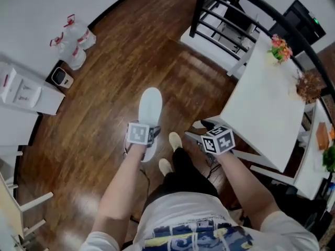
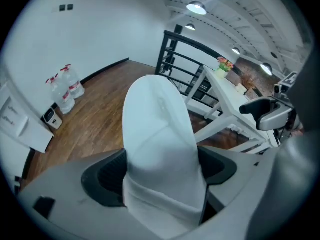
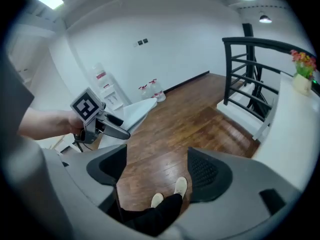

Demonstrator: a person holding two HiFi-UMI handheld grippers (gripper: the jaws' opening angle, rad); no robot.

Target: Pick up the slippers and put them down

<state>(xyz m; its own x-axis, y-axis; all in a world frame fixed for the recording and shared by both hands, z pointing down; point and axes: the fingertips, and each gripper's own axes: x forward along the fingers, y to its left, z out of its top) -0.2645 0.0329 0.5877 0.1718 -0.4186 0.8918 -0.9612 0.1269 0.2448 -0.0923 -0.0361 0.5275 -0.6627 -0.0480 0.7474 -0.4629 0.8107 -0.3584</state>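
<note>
Here, left gripper (image 2: pixel 160 174) jaws clamped on a white slipper (image 2: pixel 157 129) above wooden floor (image 1: pixel 104 93), right gripper (image 3: pixel 156 170) jaws apart, empty.

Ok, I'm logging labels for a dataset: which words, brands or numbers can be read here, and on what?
None can be read.
Cubes on left gripper and right gripper: square patterns, no letters.
Slipper: plain white.
Cabinet: red marks, too small.
Bottles: any labels too small.
Shirt: blue print, blurred.
</note>
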